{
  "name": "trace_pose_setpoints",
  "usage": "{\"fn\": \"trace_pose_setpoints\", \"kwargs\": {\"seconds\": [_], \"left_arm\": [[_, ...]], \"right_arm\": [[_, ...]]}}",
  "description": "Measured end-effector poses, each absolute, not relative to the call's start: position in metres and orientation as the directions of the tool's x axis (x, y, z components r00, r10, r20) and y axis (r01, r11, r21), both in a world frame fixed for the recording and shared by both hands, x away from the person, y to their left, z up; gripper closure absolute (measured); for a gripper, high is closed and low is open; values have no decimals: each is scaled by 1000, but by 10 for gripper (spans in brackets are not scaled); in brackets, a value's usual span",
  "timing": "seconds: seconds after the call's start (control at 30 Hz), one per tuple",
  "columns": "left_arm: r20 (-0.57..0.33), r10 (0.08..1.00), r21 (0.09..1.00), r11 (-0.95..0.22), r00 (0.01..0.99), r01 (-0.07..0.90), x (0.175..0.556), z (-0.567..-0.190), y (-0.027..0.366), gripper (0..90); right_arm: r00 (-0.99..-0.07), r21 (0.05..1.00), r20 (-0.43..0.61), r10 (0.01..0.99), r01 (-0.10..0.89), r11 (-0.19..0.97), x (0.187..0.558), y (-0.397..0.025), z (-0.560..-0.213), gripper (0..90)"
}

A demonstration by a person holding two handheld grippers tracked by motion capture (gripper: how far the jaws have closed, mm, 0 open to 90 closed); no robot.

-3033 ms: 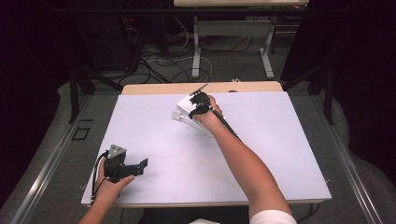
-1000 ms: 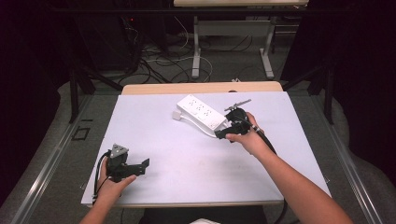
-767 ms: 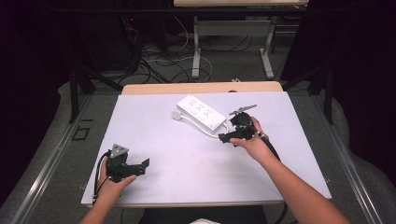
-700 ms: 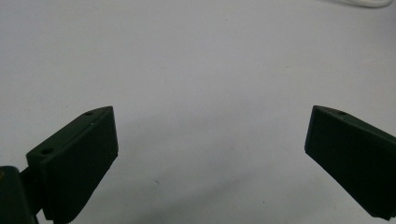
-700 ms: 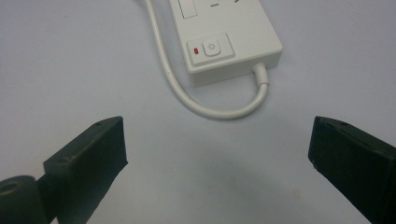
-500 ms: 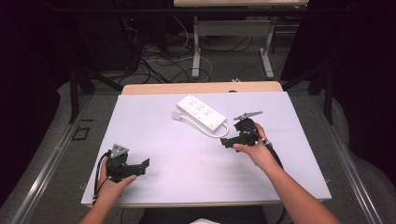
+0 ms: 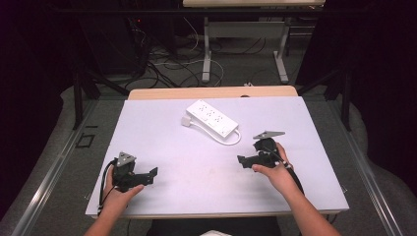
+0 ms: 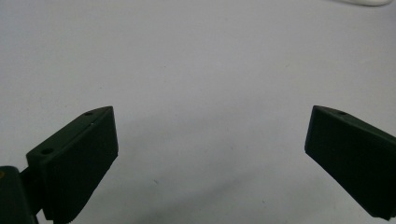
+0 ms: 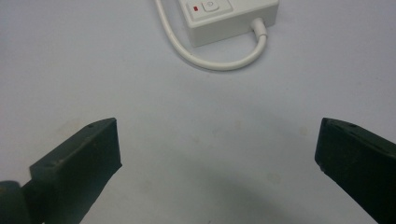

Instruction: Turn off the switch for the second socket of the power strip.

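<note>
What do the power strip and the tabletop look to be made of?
Power strip: likely moulded white plastic, smooth with a slight sheen and sharp, clean edges. Its cord looks like a rubbery white sheath. Tabletop: matte pale laminate or a sheet, lightly smudged; hard to tell.

Table point(image 7: 167, 123) evenly lit from above, surroundings dark; soft shadows, close views slightly soft.

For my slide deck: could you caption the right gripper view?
Open right gripper hovers over the white table, facing the power strip and its looped cord.
</note>
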State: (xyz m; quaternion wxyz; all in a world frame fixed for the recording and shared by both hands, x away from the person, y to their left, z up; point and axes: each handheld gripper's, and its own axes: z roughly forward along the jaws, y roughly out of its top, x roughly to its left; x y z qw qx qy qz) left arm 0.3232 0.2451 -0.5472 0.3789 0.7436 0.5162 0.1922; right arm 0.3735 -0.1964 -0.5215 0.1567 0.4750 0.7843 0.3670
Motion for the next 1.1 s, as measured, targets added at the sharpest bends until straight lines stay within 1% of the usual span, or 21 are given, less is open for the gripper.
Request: {"fn": "trace_pose_setpoints", "kwargs": {"seconds": [0.53,1.1], "left_arm": [[-103,914,757,-184,393,627,323,-547,245,25],[-99,914,757,-187,393,626,323,-548,244,25]], "right_arm": [[-491,723,85,867,629,286,351,-219,-534,0],[-462,729,83,883,633,262,346,-237,-546,0]]}}
